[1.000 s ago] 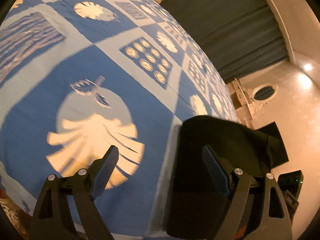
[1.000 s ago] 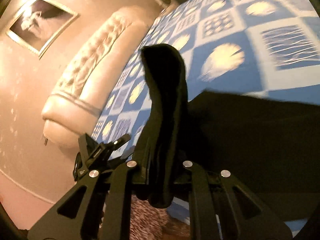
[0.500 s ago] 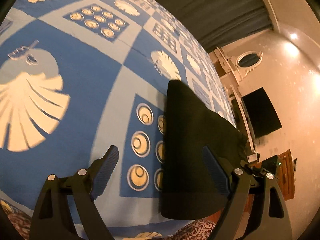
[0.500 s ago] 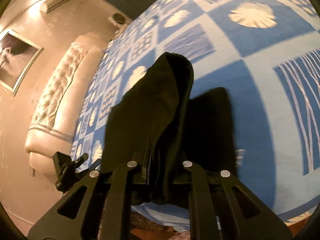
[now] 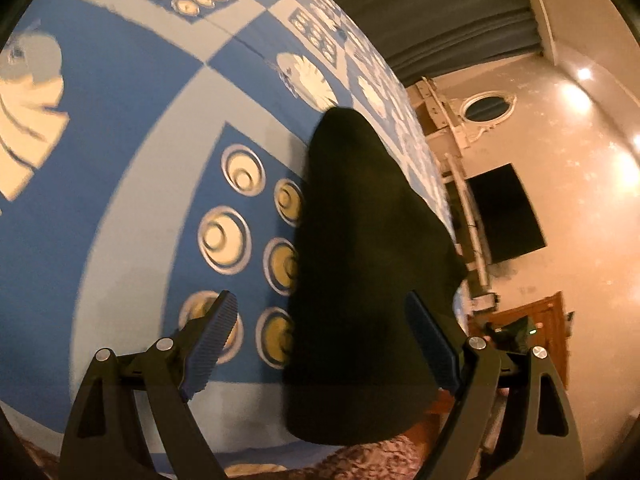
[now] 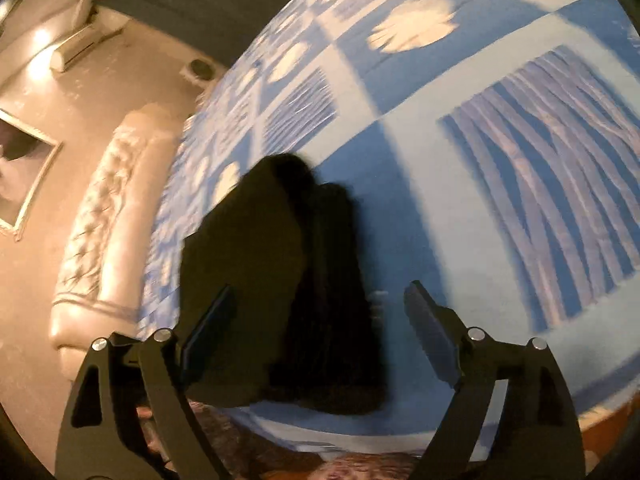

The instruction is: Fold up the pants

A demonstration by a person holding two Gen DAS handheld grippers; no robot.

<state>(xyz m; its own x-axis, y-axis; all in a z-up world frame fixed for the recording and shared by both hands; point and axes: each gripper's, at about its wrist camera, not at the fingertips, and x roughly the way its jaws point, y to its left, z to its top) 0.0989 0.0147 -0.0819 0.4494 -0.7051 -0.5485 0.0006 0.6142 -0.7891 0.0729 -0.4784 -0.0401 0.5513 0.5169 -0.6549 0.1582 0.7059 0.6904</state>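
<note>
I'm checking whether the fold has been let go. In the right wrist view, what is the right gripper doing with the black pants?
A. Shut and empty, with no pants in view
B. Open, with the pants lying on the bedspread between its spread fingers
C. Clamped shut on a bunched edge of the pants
B: the right gripper has its fingers spread wide apart, and the black pants lie on the blue patterned bedspread between them, unpinched.
</note>
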